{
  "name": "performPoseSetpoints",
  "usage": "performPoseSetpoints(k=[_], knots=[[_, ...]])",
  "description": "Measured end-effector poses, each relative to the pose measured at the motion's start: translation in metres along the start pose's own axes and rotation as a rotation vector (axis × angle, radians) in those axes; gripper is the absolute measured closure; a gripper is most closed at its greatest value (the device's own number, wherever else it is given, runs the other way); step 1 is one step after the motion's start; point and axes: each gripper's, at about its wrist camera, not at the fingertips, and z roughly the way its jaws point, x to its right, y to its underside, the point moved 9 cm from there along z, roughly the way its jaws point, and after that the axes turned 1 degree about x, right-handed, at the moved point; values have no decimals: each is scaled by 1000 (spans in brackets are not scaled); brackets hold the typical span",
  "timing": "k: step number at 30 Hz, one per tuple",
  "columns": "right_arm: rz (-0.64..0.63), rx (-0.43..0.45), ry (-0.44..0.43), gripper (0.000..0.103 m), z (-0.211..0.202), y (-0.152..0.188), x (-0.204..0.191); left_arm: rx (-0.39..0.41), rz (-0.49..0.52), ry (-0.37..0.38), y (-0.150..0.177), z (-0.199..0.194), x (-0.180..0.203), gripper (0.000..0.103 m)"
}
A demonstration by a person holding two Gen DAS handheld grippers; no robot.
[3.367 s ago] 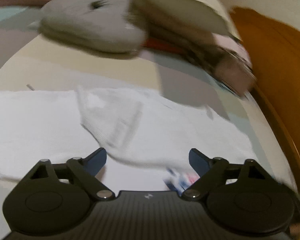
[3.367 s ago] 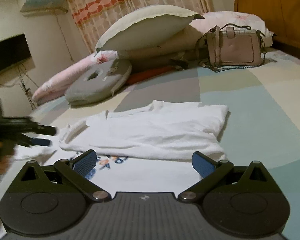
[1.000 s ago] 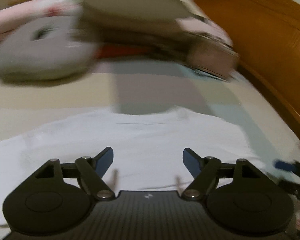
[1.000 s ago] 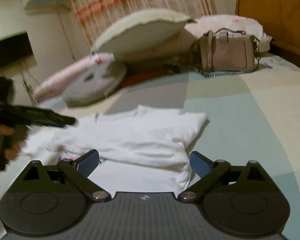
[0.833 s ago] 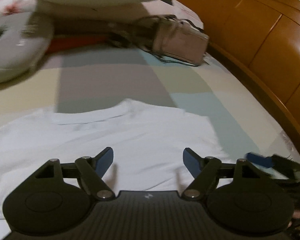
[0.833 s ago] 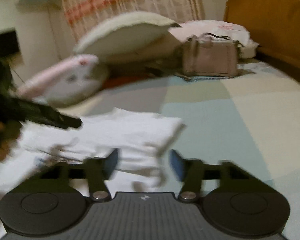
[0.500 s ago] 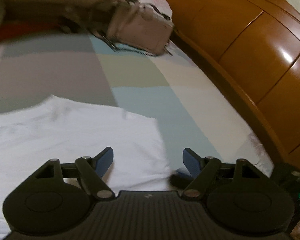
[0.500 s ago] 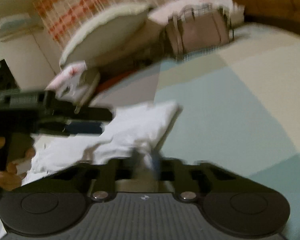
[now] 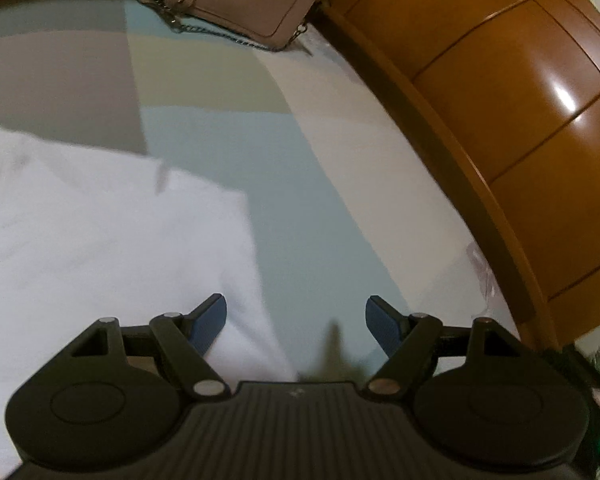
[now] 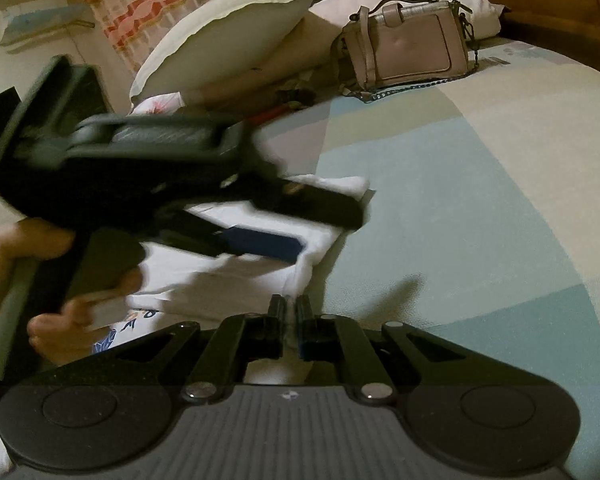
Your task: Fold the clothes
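The right gripper (image 10: 291,320) is now seen drawn together on the near right corner of the white shirt (image 10: 260,264), with a pinch of cloth caught between its blue pads; a moment ago those pads were spread wide above the hem. A grasp on that corner has therefore been taken, which is judged to be the hold from which a fold can be carried across.

The left gripper (image 9: 296,322) is held apart, with nothing between its pads. It is poised over the right-hand edge of the shirt (image 9: 100,240), one pad above the cloth and the other above the pale blue patch of the bed (image 9: 320,200). In the right wrist view it is seen reaching in from the left above the shirt, the hand (image 10: 52,288) on its handle blurred by motion.

The shirt itself is lying flat on the bed, already doubled over once, with a printed patch showing at its near edge.

Against the earliest frames, the left gripper has been swung from the far left sleeve side right across to the side by the wooden headboard (image 9: 520,100), and the handbag (image 10: 404,46) and pillow (image 10: 228,36) are left where they were. Whether the left gripper is meant to press the crease or take a second corner cannot be settled from here.
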Motion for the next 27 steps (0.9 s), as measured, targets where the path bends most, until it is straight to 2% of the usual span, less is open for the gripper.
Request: performPoseSetpoints(k=[2,3,9,12,15,19,22,25,27], knots=[[1,11,4,92,-4,-3,1,11,-1,-8,-2,-9,-3,25],[2,18,6,85,-6,-4,1,17,-2,-12,-4,-14,-4,25],[33,121,-15,77,-28,-22,-2,50,-5,-35,-11,-43,-13,24],[45,126,-47,74,-21,-26,-12,67,-7,-47,-14,-57,-18,22],[27,82,-56,68,0,-20,-24,75,-7,-59,-17,-66,-22,22],[-18,-17,20,70,22,-4,-22,48,8,-43,-19,-41,-18,22],[3,-17,-10,73,20,-3,-16,15,5,0,-20,-10,-12,22],[18,-23,-24,76,17,-1,-12,-5,9,2,-24,24,-13,22],[8,-24,-22,76,15,2,-13,35,22,1,-34,35,-14,21]])
